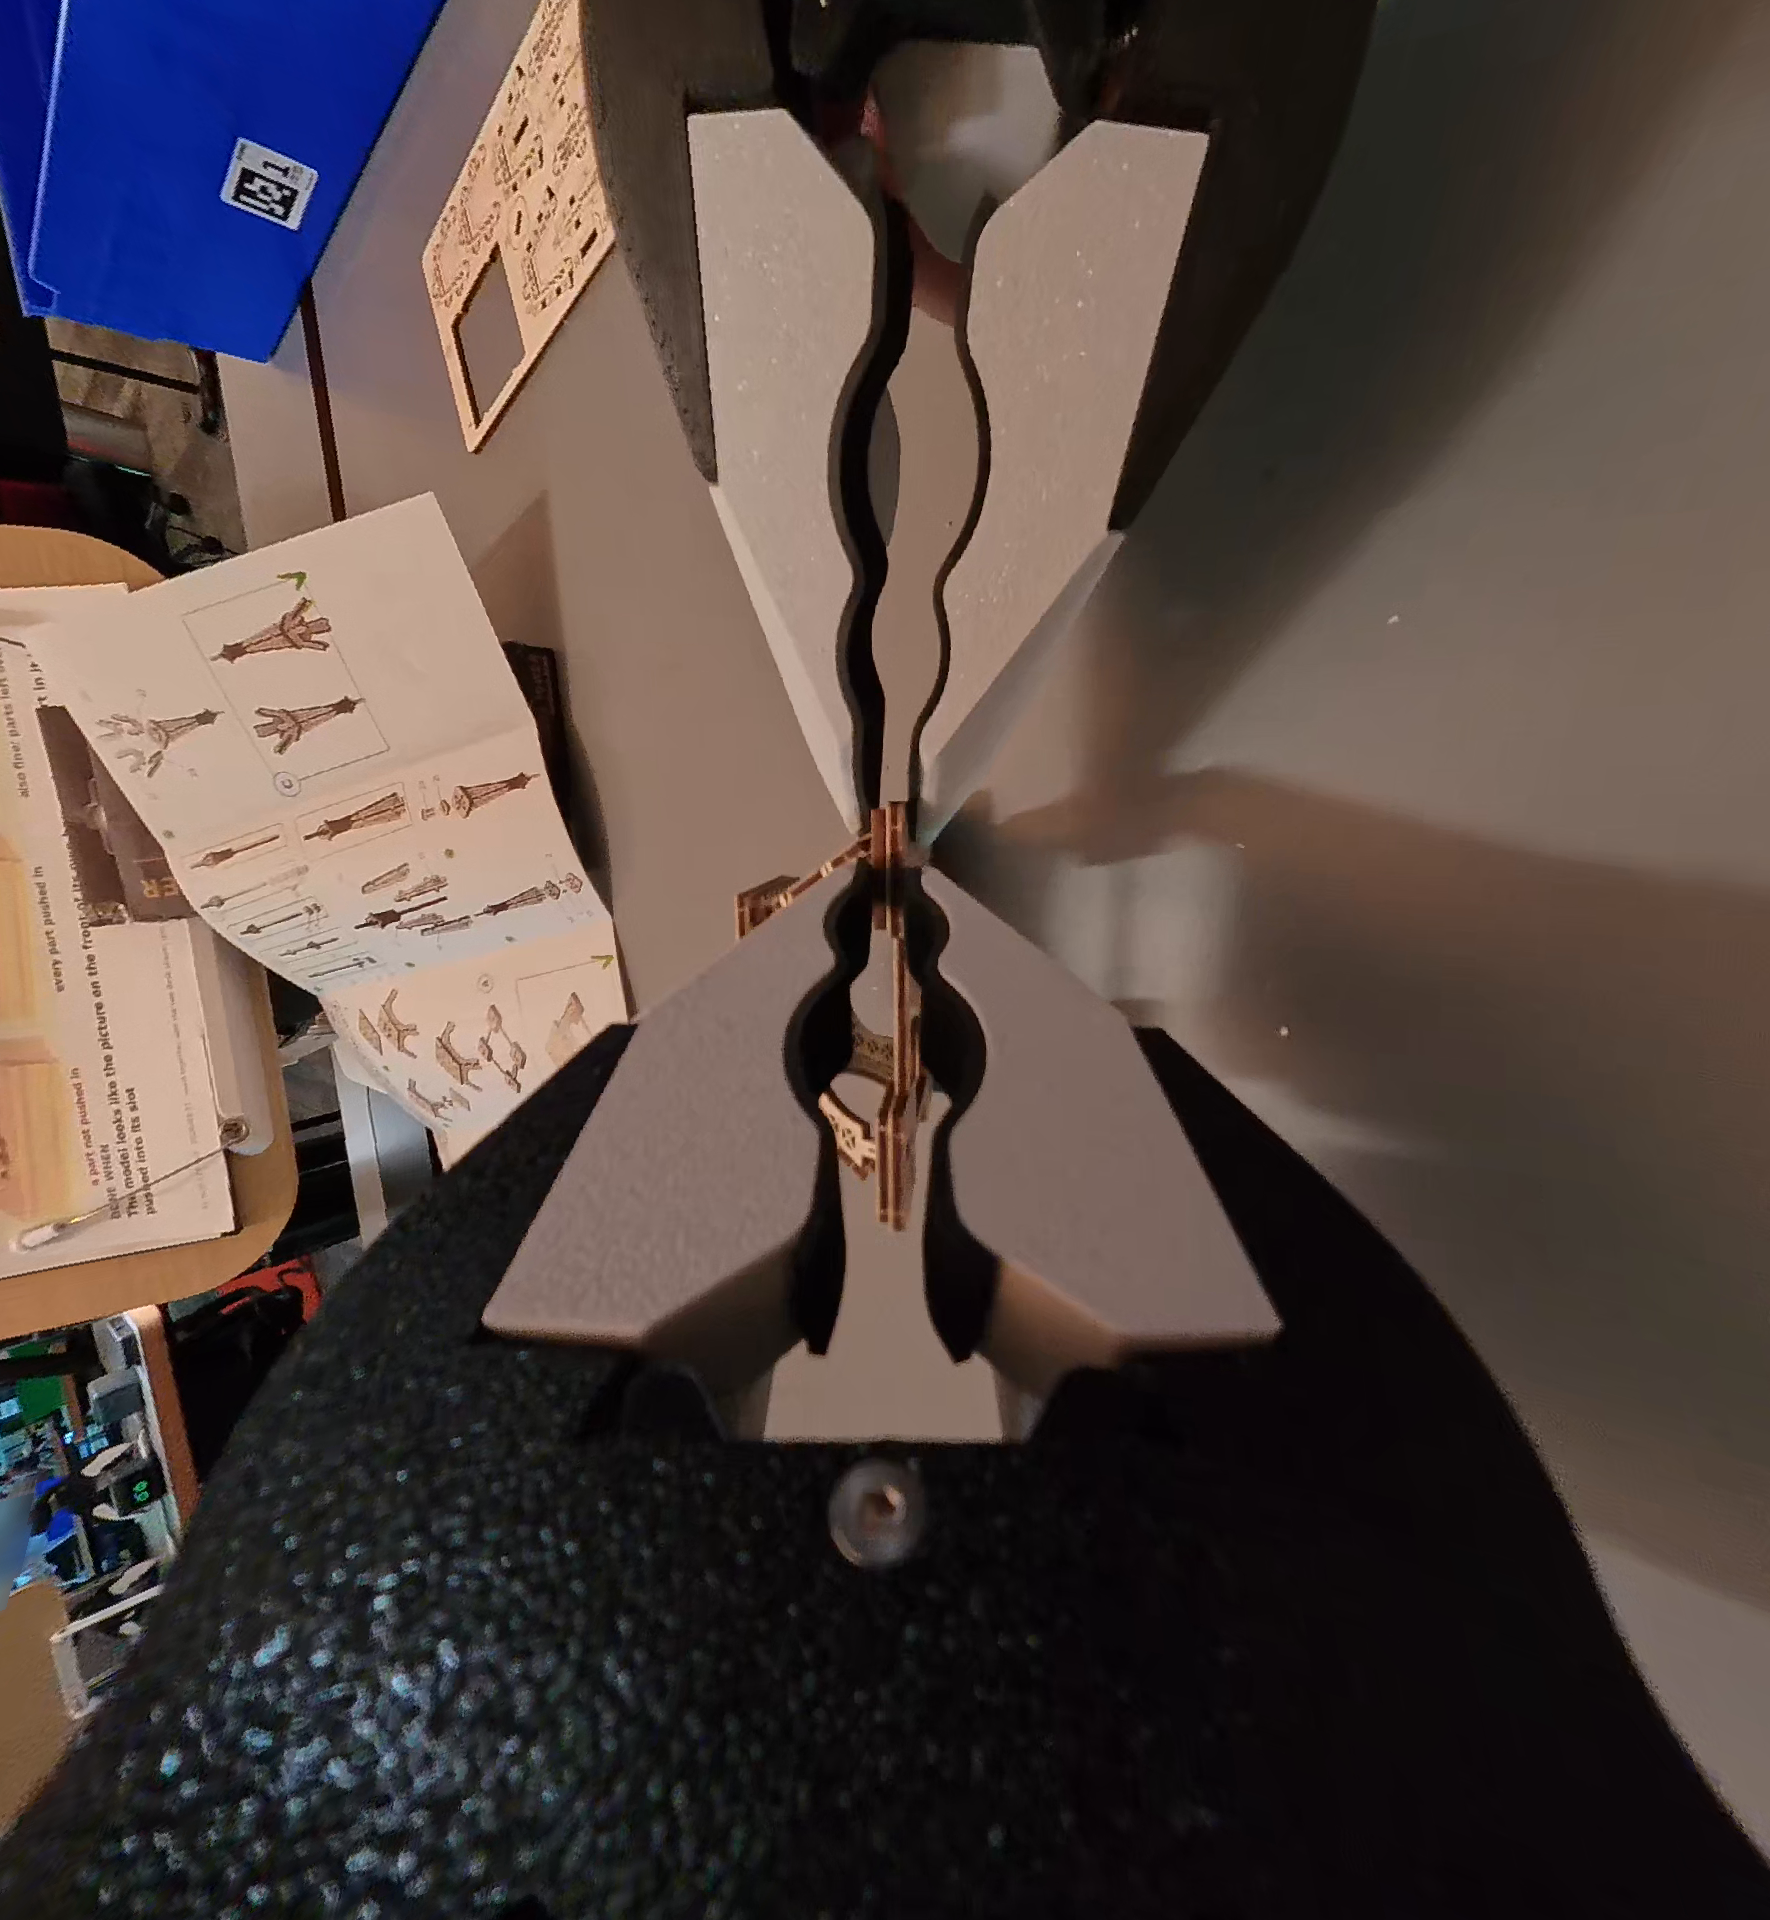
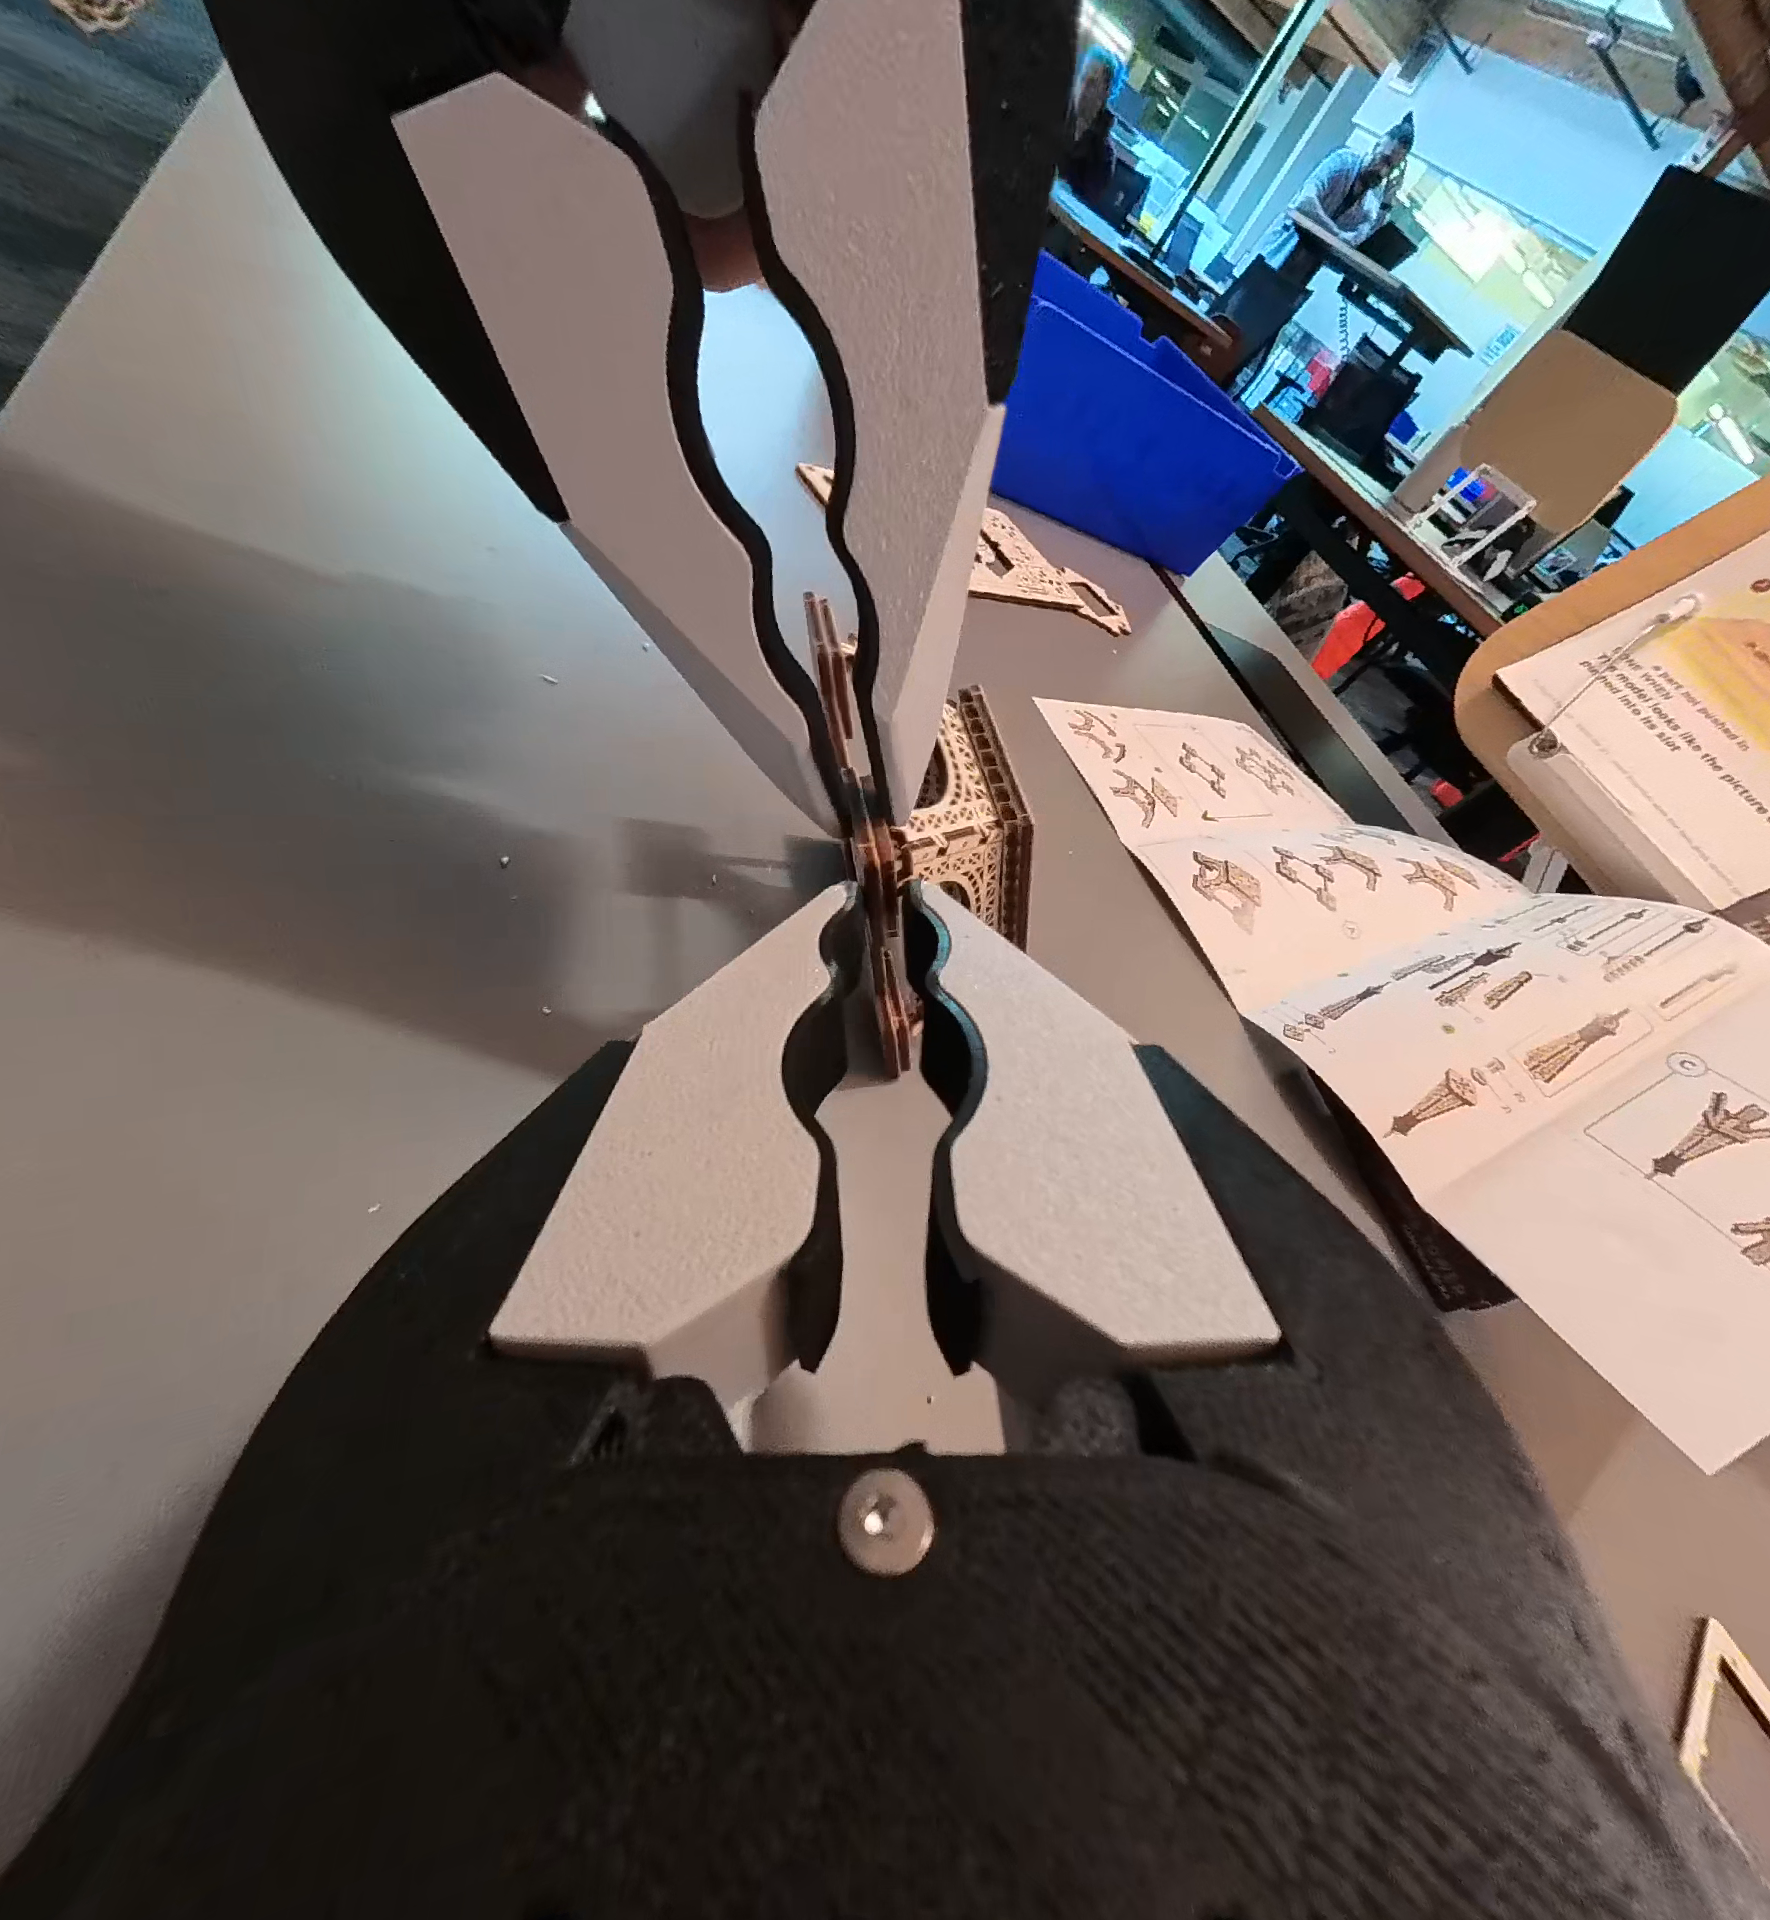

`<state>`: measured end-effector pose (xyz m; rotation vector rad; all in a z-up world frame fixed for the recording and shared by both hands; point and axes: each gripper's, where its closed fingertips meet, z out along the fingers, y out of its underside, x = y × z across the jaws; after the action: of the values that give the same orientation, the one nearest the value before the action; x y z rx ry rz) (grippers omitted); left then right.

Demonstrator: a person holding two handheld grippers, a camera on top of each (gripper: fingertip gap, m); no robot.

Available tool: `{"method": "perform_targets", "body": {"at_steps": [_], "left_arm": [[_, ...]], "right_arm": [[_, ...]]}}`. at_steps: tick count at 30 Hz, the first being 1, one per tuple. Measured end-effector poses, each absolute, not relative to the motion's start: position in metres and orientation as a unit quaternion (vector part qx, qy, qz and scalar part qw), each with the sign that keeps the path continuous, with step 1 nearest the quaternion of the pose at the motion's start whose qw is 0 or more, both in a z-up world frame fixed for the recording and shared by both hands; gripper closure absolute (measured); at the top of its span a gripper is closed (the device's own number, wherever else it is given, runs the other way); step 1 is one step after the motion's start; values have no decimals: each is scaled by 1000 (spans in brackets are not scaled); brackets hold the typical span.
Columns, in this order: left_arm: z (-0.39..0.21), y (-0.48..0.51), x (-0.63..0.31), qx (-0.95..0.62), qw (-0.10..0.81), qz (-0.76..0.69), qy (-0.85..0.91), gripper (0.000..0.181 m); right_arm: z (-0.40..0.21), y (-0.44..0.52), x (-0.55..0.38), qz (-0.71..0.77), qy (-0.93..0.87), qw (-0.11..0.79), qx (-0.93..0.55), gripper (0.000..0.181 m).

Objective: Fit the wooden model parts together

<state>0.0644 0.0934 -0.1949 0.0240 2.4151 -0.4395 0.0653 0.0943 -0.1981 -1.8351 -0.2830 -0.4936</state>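
Note:
My left gripper [image 1: 896, 883] and right gripper [image 1: 896, 795] meet tip to tip above the grey table [image 2: 237, 727]. The left is shut on a thin layered wooden part [image 1: 899, 1049] that runs back between its fingers, with a small lattice piece [image 1: 850, 1132] on it. In the right wrist view my right gripper [image 2: 881, 909] is shut on a flat wooden part [image 2: 886, 987]. The left gripper [image 2: 860, 805] comes in from above, holding its wooden part [image 2: 827, 675]. The two parts touch at the fingertips [image 2: 876, 852]. A built wooden lattice base [image 2: 974, 831] stands on the table just behind.
A folded instruction sheet [image 2: 1432, 1039] lies on the table at the right, beside a board with a clipped page [image 2: 1691, 748]. A blue bin [image 2: 1120, 416] stands farther back. A flat punched wooden sheet [image 1: 522, 229] and a loose lattice piece [image 2: 1026, 571] lie on the table. Left and right tips are no more than a few centimetres apart.

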Motion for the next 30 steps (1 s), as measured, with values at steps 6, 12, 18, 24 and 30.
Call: {"method": "perform_targets", "body": {"at_steps": [6, 12, 18, 24, 30], "left_arm": [[-191, 94, 67, 24, 362, -178, 914, 178], [-187, 92, 68, 37, 390, -231, 891, 178], [-189, 94, 70, 32, 398, -269, 877, 178], [-197, 96, 66, 39, 392, -303, 868, 179], [-198, 101, 67, 31, 416, -296, 859, 178]], "right_arm": [[-193, 95, 68, -214, -115, 587, -772, 174], [-188, 95, 71, -214, -117, 601, -761, 174], [-191, 98, 73, -234, -129, 586, -765, 175], [-203, 104, 69, -247, -149, 554, -781, 177], [-204, 111, 71, -261, -141, 551, -780, 177]]}}
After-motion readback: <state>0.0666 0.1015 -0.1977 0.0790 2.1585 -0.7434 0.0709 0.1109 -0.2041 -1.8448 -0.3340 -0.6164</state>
